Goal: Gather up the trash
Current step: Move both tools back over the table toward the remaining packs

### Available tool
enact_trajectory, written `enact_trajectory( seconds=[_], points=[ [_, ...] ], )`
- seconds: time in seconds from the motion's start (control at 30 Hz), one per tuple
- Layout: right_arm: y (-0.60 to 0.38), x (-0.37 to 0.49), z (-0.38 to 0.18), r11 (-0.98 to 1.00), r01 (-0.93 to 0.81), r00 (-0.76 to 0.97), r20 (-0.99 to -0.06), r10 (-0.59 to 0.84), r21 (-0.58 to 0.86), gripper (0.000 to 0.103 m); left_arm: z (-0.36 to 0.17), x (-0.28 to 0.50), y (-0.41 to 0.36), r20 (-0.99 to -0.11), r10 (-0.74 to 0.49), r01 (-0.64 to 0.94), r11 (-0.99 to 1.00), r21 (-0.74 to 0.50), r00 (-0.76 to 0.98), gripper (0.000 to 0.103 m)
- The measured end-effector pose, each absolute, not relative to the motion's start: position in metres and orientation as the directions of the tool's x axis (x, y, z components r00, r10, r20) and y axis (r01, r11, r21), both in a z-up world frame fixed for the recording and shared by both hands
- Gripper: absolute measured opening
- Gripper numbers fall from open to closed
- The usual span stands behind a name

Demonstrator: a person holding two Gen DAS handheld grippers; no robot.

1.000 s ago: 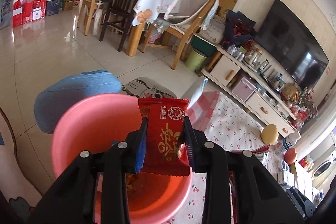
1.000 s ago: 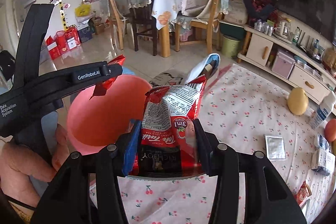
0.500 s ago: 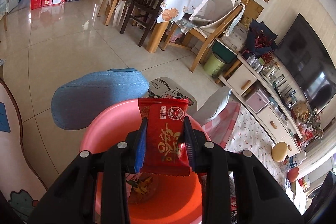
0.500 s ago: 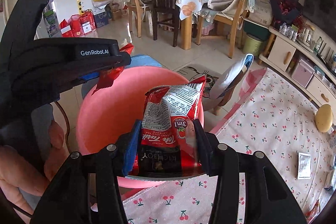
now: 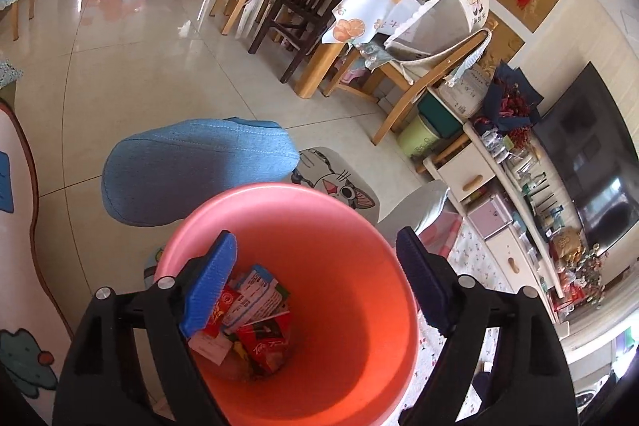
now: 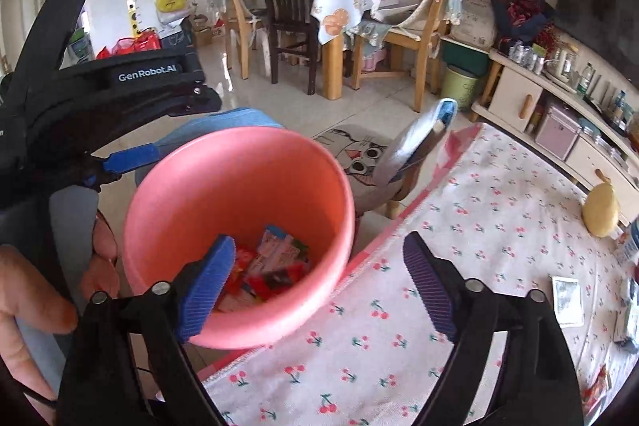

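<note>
A pink bucket (image 5: 359,226) stands on the floor beside the table; it also shows in the right wrist view (image 6: 191,186). Several snack wrappers (image 5: 255,318) lie at its bottom, seen in the right wrist view too (image 6: 275,266). My left gripper (image 5: 319,290) is open and empty, right above the bucket's mouth. My right gripper (image 6: 319,282) is open and empty, over the bucket's near rim and the table edge. The left gripper (image 6: 131,162) appears in the right wrist view at the bucket's far left rim.
The table with a cherry-print cloth (image 6: 459,226) holds a yellow fruit (image 6: 599,210), a silver sachet (image 6: 565,300) and more packets at the right edge. A blue cushion (image 5: 191,170), a cat-print stool (image 5: 339,182) and wooden chairs (image 6: 407,38) stand beyond the bucket.
Both grippers have opened. The red wrapper from the left and the 3-in-1 tea packet from the right have dropped into the bucket. The left gripper moved further over the bucket.
</note>
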State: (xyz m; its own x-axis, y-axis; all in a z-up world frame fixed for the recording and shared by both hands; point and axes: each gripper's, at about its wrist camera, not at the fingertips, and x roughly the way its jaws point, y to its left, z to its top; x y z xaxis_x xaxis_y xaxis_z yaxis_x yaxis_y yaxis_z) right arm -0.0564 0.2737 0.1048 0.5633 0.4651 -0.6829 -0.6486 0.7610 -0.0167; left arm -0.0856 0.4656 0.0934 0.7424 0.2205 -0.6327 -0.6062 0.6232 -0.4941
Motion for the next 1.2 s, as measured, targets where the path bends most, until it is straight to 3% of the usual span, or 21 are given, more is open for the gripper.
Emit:
enact_trajectory(
  seconds=[0.2,0.7,1.2],
  points=[
    [0.243,-0.063,0.107,0.798,-0.603,0.589,-0.678,0.44,-0.006,0.09,0.095,-0.074,0.445,-0.603,0.201,-0.538,0.712,-0.452,0.772,0.091],
    [0.176,-0.087,0.103,0.859,-0.512,0.622,-0.686,0.379,0.01,0.093,0.088,-0.043,0.379,-0.698,0.118,-0.397,0.882,-0.253,0.706,0.091],
    [0.126,-0.11,0.107,0.896,-0.443,0.649,-0.679,0.342,0.028,0.093,0.103,-0.04,0.324,-0.63,0.034,-0.222,0.949,-0.223,0.776,0.091]
  ],
)
